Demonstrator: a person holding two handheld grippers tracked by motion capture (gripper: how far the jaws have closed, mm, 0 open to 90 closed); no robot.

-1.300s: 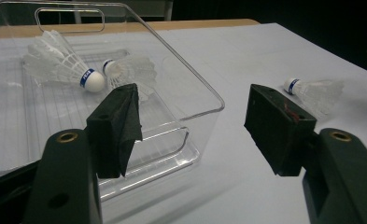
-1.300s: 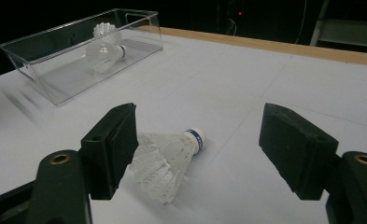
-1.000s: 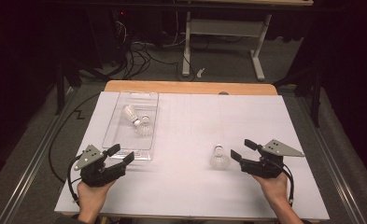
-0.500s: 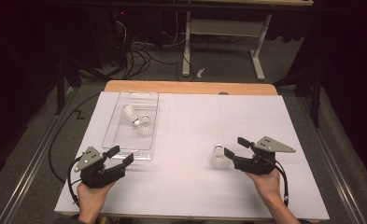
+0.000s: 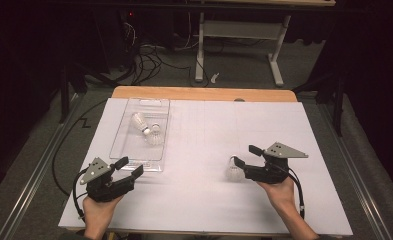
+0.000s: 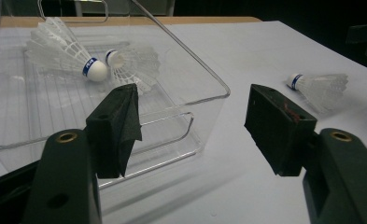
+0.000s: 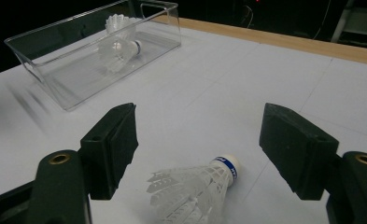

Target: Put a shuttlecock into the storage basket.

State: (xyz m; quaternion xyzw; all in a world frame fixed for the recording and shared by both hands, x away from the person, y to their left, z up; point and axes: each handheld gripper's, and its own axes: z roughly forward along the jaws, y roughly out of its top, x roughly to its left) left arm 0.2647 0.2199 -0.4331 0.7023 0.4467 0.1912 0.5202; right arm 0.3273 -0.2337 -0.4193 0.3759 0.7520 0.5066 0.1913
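Observation:
A white shuttlecock (image 5: 233, 171) (image 7: 195, 186) with a blue-banded cork lies on its side on the white table cover. My right gripper (image 5: 245, 155) (image 7: 200, 121) hovers right at it, open, with a jaw to either side and neither pad touching the feathers. A clear plastic tray (image 5: 119, 135) (image 6: 209, 88) (image 7: 41, 70) at the left holds two more shuttlecocks (image 5: 140, 121) (image 5: 155, 137) (image 6: 64, 51). My left gripper (image 5: 130, 165) (image 6: 193, 100) stands open and empty at the tray's near corner. The loose shuttlecock (image 6: 321, 86) lies off to its right.
The white cover (image 5: 209, 125) spans the table, with a bare wooden strip (image 5: 204, 93) along the far edge. Beyond it stand a white desk frame (image 5: 236, 35) and loose cables (image 5: 149, 55) on the floor. Open surface lies between the tray and the right hand.
The right gripper has slid left toward the loose shuttlecock, and its jaws now flank it. The left gripper, tray and all shuttlecocks have stayed put.

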